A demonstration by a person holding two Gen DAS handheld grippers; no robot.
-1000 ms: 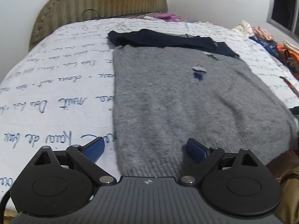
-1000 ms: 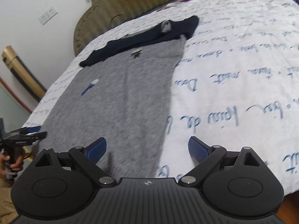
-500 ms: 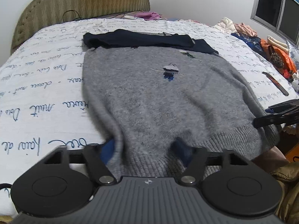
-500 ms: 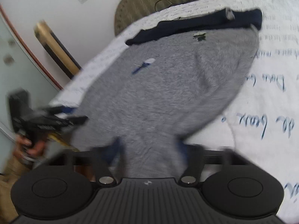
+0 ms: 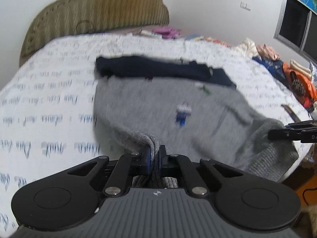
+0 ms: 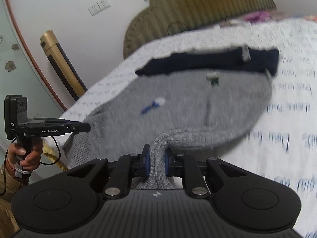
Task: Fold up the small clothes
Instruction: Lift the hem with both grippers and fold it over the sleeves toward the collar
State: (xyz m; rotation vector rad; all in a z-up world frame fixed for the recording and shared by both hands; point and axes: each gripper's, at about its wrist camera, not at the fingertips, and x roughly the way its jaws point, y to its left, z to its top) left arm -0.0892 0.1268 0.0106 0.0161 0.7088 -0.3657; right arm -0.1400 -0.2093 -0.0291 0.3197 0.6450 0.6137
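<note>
The grey knitted sweater with a dark navy top band lies spread on the white bed cover printed with blue handwriting; its ribbed hem is bunched and raised at both near corners; the left gripper has just closed and pinches the hem fabric between its blue pads; the right gripper has likewise just closed on a thick fold of the hem; an olive padded headboard stands behind.
</note>
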